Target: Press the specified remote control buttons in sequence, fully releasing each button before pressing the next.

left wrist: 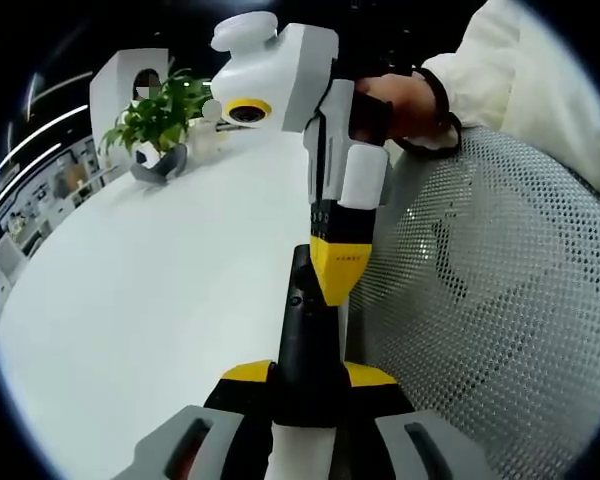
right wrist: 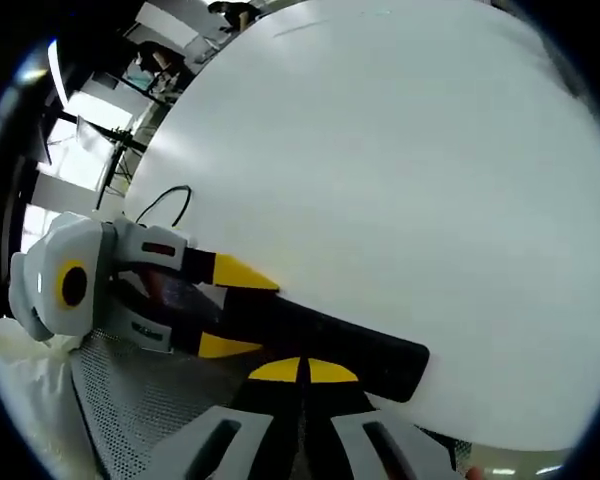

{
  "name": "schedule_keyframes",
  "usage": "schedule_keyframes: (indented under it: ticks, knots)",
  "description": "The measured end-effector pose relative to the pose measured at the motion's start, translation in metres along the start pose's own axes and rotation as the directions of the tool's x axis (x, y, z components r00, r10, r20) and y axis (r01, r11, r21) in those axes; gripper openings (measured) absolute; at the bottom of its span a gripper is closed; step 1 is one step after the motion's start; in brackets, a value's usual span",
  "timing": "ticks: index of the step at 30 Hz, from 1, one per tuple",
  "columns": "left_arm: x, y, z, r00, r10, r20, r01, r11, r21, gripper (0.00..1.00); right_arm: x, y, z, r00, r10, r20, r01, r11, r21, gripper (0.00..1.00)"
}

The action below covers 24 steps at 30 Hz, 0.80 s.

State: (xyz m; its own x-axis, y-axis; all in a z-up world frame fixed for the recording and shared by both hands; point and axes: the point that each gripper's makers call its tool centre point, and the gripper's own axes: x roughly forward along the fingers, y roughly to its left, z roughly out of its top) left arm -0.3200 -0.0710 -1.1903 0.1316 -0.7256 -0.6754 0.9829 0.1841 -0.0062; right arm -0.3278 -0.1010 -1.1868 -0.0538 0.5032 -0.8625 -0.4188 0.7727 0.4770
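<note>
Remote [left wrist: 305, 340] between left tool [left wrist: 308, 375] jaws

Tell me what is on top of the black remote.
In the left gripper view, the right gripper brings its yellow tip down onto the remote, which the left gripper holds. The tip covers the button beneath it, so which one cannot be seen.

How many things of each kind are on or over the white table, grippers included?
Grippers: 2 (left gripper, right gripper)
Black remote control: 1
Potted plant: 1
White table: 1
Total: 5
</note>
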Motion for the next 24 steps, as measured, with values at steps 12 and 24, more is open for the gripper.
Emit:
schedule_keyframes:
  ticks: [12, 24]
  knots:
    - [0.0, -0.001, 0.0, 1.0, 0.0, 0.0, 0.0, 1.0, 0.005, 0.25, -0.001, -0.001, 0.0, 0.999, 0.032, -0.008, -0.031, 0.998, 0.046, 0.0]
    - [0.001, 0.0, 0.001, 1.0, 0.004, 0.004, -0.004, 1.0, -0.003, 0.25, -0.002, 0.003, 0.014, 0.996, 0.051, 0.075, -0.052, 0.999, 0.006, 0.0]
